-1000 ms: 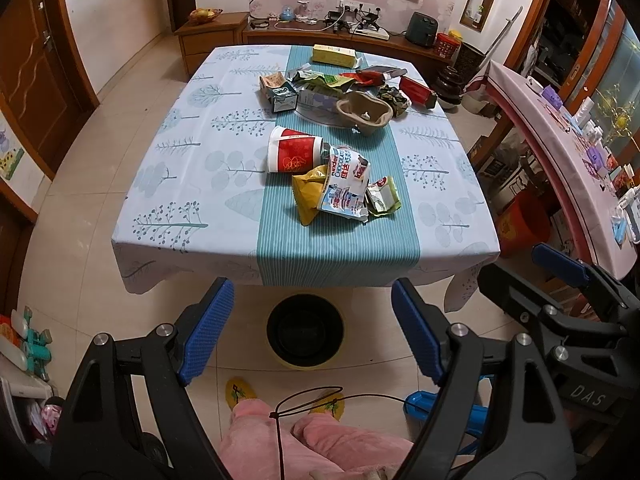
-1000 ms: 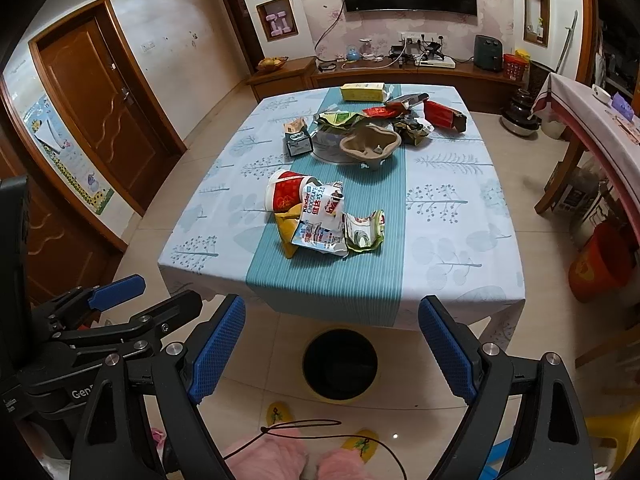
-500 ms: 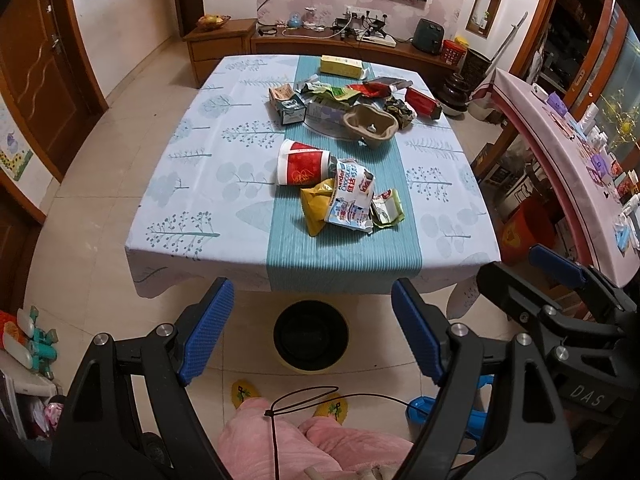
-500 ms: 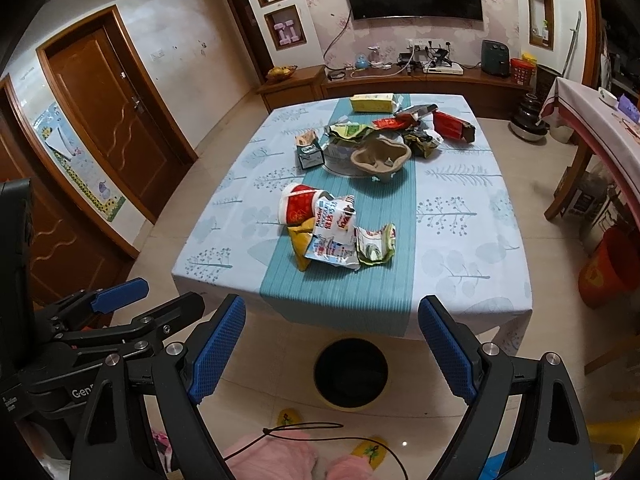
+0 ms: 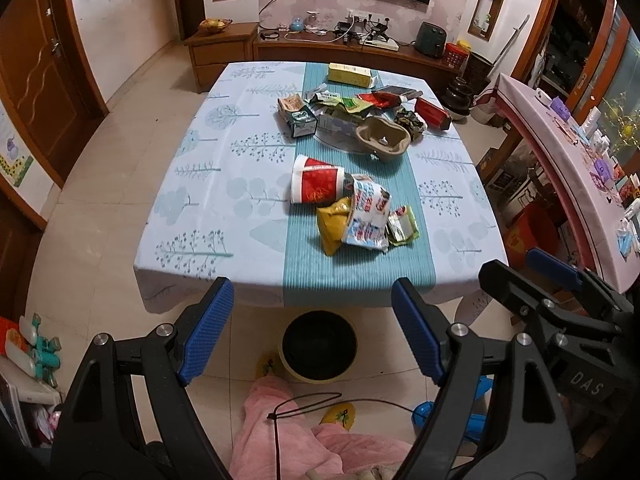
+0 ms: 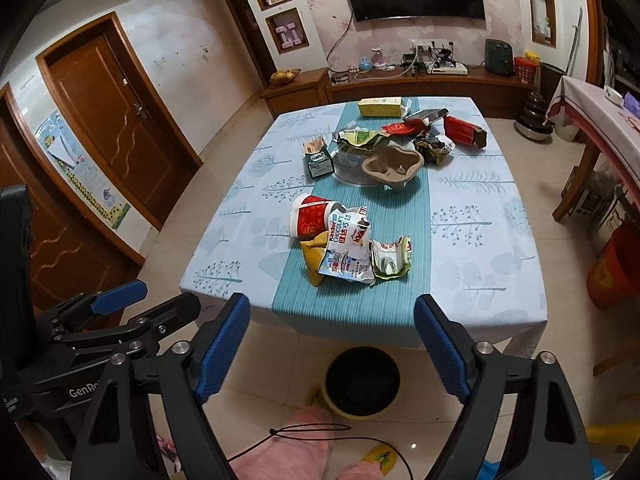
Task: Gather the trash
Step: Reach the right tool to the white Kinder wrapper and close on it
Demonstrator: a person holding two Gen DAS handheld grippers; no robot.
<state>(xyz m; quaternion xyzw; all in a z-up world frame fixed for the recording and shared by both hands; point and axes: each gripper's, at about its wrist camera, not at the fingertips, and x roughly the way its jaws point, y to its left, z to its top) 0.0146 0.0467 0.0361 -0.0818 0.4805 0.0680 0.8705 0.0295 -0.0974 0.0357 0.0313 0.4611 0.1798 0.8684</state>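
Both your grippers, left (image 5: 310, 330) & right (image 6: 332, 346), hang short of the tabletop (image 5: 224, 184), jaws spread, nothing held. Wrappers (image 5: 366, 216) & red cup (image 5: 316, 186) lie mid-runner; bin (image 5: 319, 346) sits on the floor below the near edge, prob. for easy dropping.

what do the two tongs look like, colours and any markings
Both are black plastic clamp-style frames with silver rivets and textured blue pads. The left tongs show a thin black cord below; in the right view their body reads "GenRo". The right tongs carry "DAS" lettering in the left view.
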